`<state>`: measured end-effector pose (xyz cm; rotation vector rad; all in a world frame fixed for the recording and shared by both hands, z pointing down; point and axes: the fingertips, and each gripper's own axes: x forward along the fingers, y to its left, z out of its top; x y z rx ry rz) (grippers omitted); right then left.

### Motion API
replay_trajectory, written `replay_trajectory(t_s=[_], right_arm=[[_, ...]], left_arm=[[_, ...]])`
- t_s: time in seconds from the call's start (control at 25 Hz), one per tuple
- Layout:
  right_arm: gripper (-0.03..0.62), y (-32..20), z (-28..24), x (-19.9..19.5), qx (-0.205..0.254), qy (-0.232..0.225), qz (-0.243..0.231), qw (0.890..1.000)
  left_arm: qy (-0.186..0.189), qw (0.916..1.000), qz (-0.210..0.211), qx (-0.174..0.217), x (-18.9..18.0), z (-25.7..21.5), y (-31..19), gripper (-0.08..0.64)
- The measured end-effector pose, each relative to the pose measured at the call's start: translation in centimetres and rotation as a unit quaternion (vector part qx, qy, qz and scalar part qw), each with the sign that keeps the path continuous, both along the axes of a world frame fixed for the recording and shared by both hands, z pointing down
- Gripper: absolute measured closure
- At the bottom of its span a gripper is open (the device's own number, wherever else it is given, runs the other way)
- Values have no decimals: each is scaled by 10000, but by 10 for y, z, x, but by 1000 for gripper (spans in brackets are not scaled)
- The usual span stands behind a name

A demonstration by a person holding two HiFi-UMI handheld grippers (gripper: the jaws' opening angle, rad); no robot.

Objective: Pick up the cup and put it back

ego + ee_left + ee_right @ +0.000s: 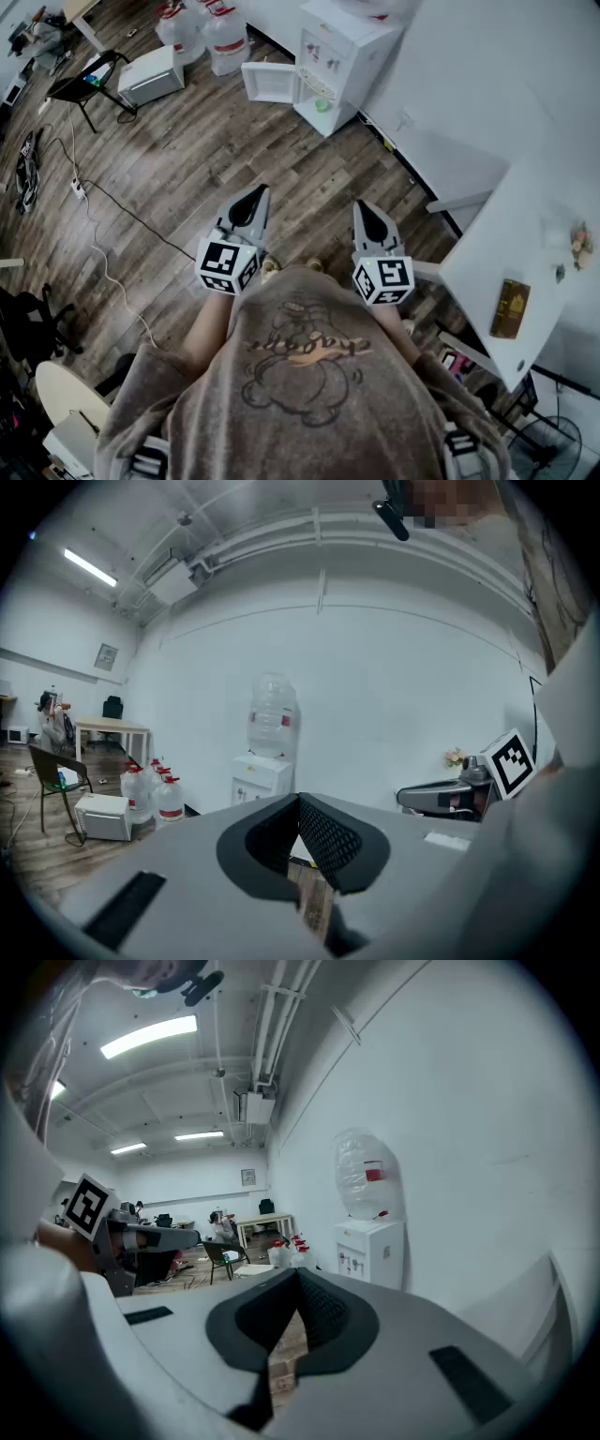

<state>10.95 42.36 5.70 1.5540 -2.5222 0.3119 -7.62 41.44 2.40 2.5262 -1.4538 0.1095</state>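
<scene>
I hold both tools before my chest, my left tool (260,193) at 11 o'clock and my right tool (364,209) at 1 o'clock. Each has its jaws closed together with nothing between them. At 3 o'clock stands the white table (487,258), carrying a brown box (511,307). Farther off at 12 o'clock, the water dispenser (345,47) has its door open. A small green thing (323,105) inside may be the cup; I cannot tell.

The left tongs (251,195) and right tongs (367,210) hover side by side just in front of the torso (309,375), pointing slightly downward, each with jaws pressed together, empty
</scene>
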Motion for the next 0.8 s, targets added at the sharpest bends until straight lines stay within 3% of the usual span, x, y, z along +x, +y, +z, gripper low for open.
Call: replay_trajectory(t_s=[0.56,0.8], right_arm=[[591,-3,-2,-23,-22,-159,99,9998],[591,4,3,-37,-44,75,223,9997]], left_arm=[[6,9998,135,-123,-17,6,-3,561],[23,9993,362,-118,-30,13,-5,561]])
